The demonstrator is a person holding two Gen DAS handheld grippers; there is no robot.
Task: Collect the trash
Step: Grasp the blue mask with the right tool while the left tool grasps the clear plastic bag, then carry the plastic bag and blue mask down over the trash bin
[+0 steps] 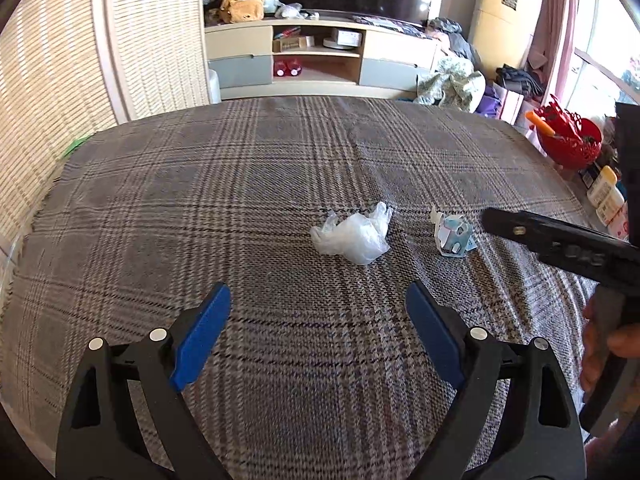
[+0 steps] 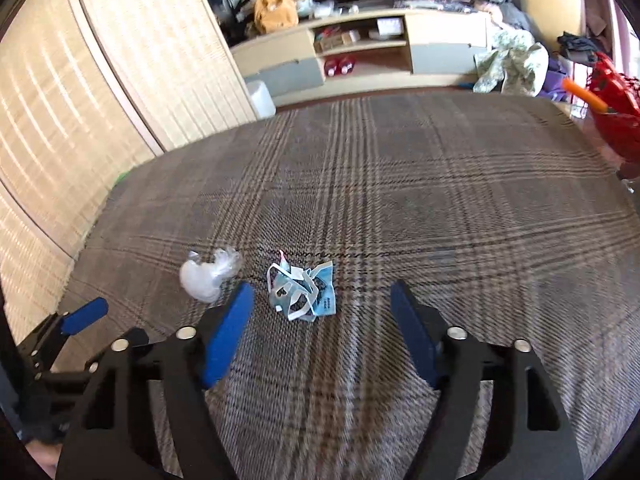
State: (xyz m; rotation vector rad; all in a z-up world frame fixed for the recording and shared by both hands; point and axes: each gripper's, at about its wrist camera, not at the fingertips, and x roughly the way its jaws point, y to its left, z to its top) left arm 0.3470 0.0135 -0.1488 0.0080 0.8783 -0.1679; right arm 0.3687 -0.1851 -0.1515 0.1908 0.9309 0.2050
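Observation:
Two pieces of trash lie on a plaid cloth (image 1: 240, 184). One is a crumpled clear plastic bag (image 1: 352, 236) (image 2: 208, 276). The other is a crumpled blue-and-white wrapper (image 1: 452, 236) (image 2: 304, 288), to the right of the bag. My left gripper (image 1: 318, 296) is open and empty, a little short of the bag. My right gripper (image 2: 322, 287) is open, and the wrapper lies just beyond its tips, toward the left pad, untouched. In the left wrist view the right gripper's black finger (image 1: 516, 229) reaches in from the right beside the wrapper. The left gripper's blue pad (image 2: 86, 314) shows at the lower left of the right wrist view.
A red basket (image 1: 568, 140) (image 2: 616, 112) and some bottles (image 1: 604, 192) stand off the cloth's right edge. A woven screen (image 1: 60, 100) runs along the left. A low TV cabinet (image 1: 320, 56) stands beyond the far edge. A person's hand (image 1: 600, 344) holds the right gripper.

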